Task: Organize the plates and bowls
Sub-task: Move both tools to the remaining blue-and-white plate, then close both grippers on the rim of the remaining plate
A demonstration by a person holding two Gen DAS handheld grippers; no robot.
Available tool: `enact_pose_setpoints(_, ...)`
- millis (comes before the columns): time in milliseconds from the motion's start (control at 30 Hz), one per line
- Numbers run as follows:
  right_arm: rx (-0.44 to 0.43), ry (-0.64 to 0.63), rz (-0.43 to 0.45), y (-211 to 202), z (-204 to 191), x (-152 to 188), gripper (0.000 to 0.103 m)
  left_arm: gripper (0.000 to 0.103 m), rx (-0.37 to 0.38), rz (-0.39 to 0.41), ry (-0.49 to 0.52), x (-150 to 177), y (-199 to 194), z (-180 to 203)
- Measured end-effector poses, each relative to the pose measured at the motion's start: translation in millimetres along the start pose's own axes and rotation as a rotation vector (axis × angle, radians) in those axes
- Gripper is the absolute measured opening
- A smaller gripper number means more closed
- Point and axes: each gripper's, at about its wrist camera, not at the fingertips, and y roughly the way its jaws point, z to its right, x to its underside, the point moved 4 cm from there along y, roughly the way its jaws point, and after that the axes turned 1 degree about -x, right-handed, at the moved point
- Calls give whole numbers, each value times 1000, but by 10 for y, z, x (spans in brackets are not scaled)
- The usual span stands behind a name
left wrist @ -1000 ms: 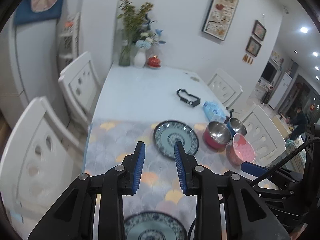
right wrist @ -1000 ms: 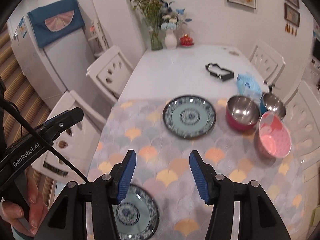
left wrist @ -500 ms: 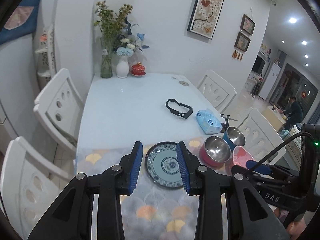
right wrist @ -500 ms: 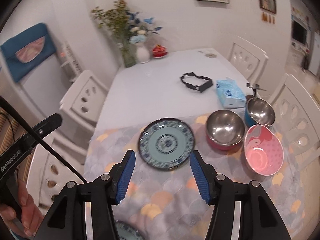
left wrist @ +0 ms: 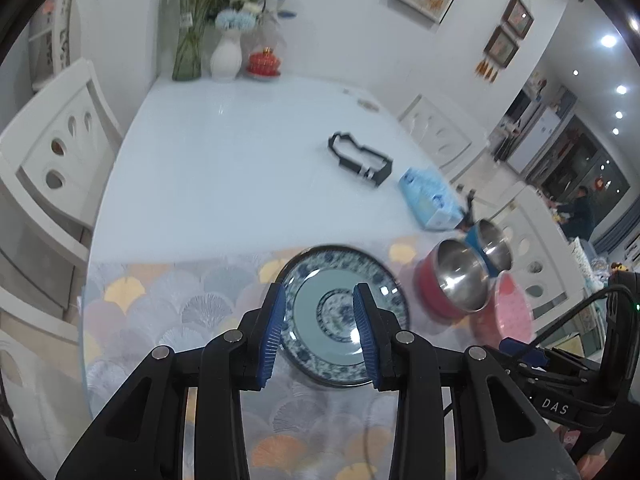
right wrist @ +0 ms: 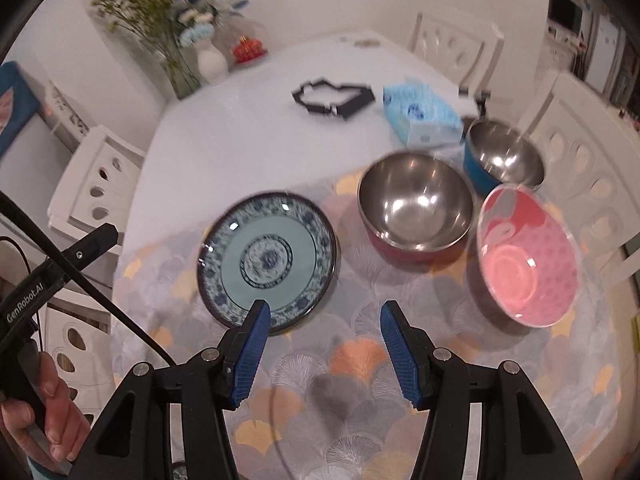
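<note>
1. Left gripper: jaws apart, nothing between the blue pads, pointed down over the blue-and-white patterned plate. The gap opened a little a moment ago and then held. The pads do not touch the plate.
2. Right gripper: jaws clearly apart and empty, above the placemat. Its left pad overlaps the near rim of the plate in view; cannot tell if it touches.
3. Plate lies flat on the scallop-pattern placemat near the mat's far edge, about mid-width of the table.
4. Steel bowl with red outside stands just right of the plate, at the mat's far edge. In the left wrist view it is the same bowl.
5. Steel bowl with blue outside is behind and right of the red one, close to the table's right edge, off the mat or on its corner; cannot tell.
6. Pink patterned bowl is right of the red bowl, tilted, near the mat's right edge. It looks close to or touching the other two bowls.
7. Blue tissue pack and black strap-like item lie on the bare tabletop beyond the mat.
8. Vases with flowers and a red lidded pot are at the table's far left corner.
9. White chairs stand along both long sides.
10. Person's hand grips the other gripper's handle at lower left of the right wrist view.
</note>
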Motion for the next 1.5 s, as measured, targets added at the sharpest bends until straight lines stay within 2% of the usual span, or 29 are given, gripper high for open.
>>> enact_pose_setpoints(100, -27, 12, -36, 224, 9, -15, 55, 32, -21, -38, -5, 16, 158, -99)
enact_pose_setpoints(167, -39, 4, -51, 365, 0, -33, 55, 36, -41, -54, -6, 35, 230, -172)
enact_pose_setpoints(233, -58, -3, -64, 485, -8, -29, 55, 53, -70, -75, -13, 60, 328, -270)
enact_pose_setpoints(300, -68, -12, -71, 608, -10, -19, 55, 60, -91, -82, -33, 91, 415, -373)
enact_pose_setpoints(500, -90, 12, -90, 904, 73, 6, 55, 60, -111, -116, -94, 173, 697, -585)
enact_pose_setpoints(767, -101, 40, -132, 1243, 188, -45, 55, 57, -71, -130, -104, 193, 994, -542)
enact_pose_setpoints(1033, -74, -18, -80, 1321, 106, -121, 55, 42, -2, -164, -101, 171, 1306, -452)
enact_pose_setpoints(1067, -70, -24, -74, 1330, 92, -132, 54, 40, 1, -169, -102, 175, 1332, -451)
enact_pose_setpoints(1100, -67, -30, -66, 1330, 83, -138, 49, 36, 9, -176, -105, 182, 1367, -451)
enact_pose_setpoints(1200, -62, -53, -53, 1356, 41, -160, 39, 35, 14, -178, -109, 191, 1404, -463)
enact_pose_setpoints(1300, -66, -60, -49, 1383, 26, -176, 36, 35, 19, -175, -111, 198, 1402, -461)
enact_pose_setpoints(1400, -79, -88, -49, 1399, -23, -192, 35, 29, 48, -186, -99, 217, 1408, -401)
enact_pose_setpoints(1500, -86, -104, -55, 1394, -43, -194, 35, 29, 7, -186, -62, 234, 1378, -338)
